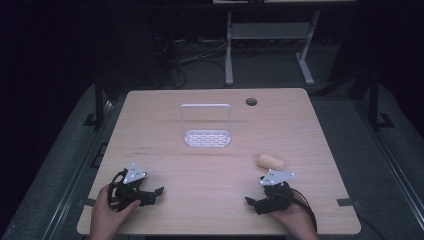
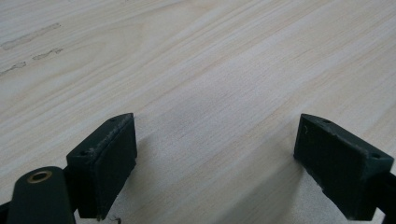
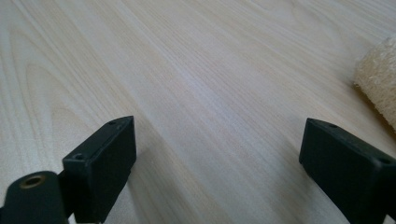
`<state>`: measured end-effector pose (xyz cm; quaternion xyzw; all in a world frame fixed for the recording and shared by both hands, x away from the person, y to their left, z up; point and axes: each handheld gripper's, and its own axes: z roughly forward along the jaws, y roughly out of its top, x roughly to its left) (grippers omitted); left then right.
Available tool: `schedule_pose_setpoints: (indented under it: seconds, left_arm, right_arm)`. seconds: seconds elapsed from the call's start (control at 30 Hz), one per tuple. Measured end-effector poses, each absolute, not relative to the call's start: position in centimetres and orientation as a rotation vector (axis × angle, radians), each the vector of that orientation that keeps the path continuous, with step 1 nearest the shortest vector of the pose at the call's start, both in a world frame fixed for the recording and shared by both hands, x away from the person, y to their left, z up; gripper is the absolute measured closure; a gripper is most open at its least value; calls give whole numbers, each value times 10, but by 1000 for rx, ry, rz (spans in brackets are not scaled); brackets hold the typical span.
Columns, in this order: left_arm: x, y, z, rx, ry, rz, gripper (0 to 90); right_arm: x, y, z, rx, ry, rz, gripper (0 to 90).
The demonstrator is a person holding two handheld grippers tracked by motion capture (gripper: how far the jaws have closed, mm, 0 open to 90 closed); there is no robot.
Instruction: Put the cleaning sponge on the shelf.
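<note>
A white wire rack (image 1: 206,127) with a tall handle stands upright in the middle of the wooden table (image 1: 150,120). A tan loofah-like roll (image 1: 270,160) lies at the right, just beyond my right gripper (image 1: 251,202); its rough edge (image 3: 379,77) shows in the right gripper view. My right gripper (image 3: 219,163) rests low near the front edge, jaws wide apart over bare wood. My left gripper (image 1: 156,194) sits at the front left, held by a hand. In the left gripper view it (image 2: 217,158) is open too, nothing between its jaws.
A round cable hole (image 1: 251,101) sits near the table's far edge. Faint marks (image 1: 144,149) (image 2: 32,42) show on the wood at the left. Beyond the table, a white desk frame (image 1: 270,35) and cables (image 1: 190,55) stand on the dark floor.
</note>
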<state>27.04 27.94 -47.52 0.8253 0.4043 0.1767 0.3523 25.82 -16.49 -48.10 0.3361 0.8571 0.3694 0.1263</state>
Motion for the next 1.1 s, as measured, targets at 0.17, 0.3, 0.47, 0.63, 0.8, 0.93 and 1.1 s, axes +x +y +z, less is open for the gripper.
schedule_pose_setpoints:
  seconds: [0.17,0.3,0.47,0.63,0.8,0.93,1.1]
  left_arm:
    - [270,279,-475,2136,1046,457,127]
    - [270,279,-475,2136,1046,457,127]
    - [270,279,-475,2136,1046,457,127]
    - [270,279,-475,2136,1046,457,127]
    - [270,279,-475,2136,1046,457,127]
    - [270,279,-475,2136,1046,457,127]
    - [270,280,-475,2135,1046,457,127]
  right_arm:
    - [257,-165,-481,988,2490,1072,105]
    - [257,-168,-481,973,2500,1078,105]
    - [257,-172,-480,970,2512,1109,105]
    - [256,-177,-477,957,2492,1133,106]
    - [254,-182,-473,955,2481,1142,134]
    - [253,-187,-472,970,2471,1144,136]
    - [253,-193,-472,983,2475,1130,137]
